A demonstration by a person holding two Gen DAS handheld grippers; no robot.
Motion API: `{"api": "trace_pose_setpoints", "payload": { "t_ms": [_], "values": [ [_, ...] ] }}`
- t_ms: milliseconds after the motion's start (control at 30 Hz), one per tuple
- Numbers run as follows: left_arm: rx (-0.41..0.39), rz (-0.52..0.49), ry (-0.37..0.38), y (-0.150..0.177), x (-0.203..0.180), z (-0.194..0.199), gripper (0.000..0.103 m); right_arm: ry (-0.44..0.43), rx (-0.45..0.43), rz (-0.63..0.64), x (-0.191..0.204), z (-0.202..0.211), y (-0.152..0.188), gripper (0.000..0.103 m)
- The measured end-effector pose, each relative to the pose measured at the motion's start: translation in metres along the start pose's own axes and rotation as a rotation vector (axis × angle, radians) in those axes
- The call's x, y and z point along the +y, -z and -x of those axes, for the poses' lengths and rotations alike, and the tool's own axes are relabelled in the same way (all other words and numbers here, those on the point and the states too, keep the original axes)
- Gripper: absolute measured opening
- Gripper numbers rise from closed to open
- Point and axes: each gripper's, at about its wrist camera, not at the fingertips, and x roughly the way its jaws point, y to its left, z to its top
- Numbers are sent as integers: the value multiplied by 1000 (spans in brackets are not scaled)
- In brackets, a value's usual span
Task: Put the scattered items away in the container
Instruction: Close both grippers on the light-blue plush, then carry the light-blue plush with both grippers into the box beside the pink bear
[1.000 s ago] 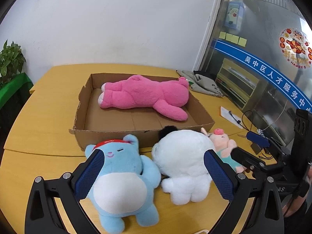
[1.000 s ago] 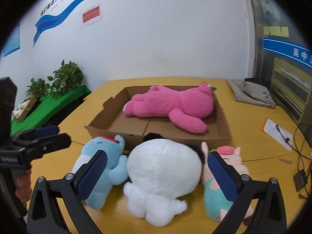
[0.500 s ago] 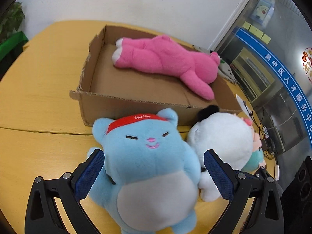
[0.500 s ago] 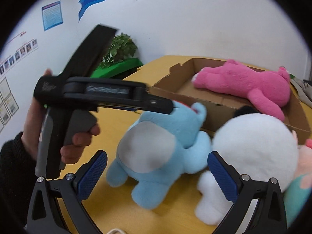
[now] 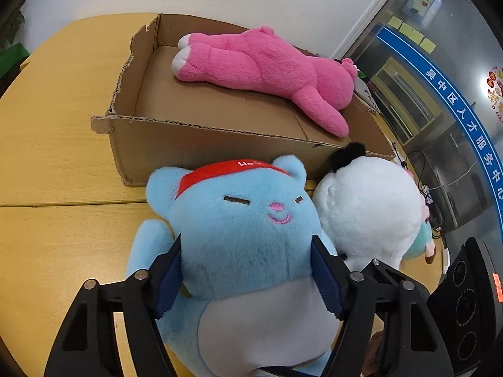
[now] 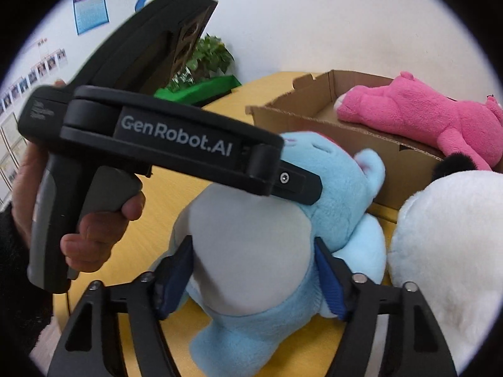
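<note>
Soft blue plush cat (image 5: 239,251) lay on the yellow table (image 5: 56,163), just before the brown cardboard box (image 5: 220,138). Both my left gripper (image 5: 248,282) and right gripper (image 6: 254,279) were closing, squeezing its squashy, light body: left near its head, right around its grey tummy.

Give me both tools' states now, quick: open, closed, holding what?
Left tool: jaws closing, pads pressing the blue plush cat at its head.
Right tool: jaws closing, pads pressing the same cat's belly.
</note>
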Motion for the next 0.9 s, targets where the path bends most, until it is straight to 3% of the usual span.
{"api": "trace_pose_setpoints", "payload": {
  "t_ms": [200, 467, 700, 900],
  "values": [
    [-111, -34, 11, -18, -21, 49, 74, 1, -115, 54, 14, 34, -22, 64],
    [-263, -157, 13, -105, -61, 96, 74, 34, -239, 178, -4, 74, -106, 64],
    [-245, -127, 6, -190, -61, 66, 74, 39, -221, 180, -60, 39, -176, 64],
    [-135, -74, -32, -209, -26, -6, 75, 17, -91, 98, -102, -29, -183, 64]
  ]
}}
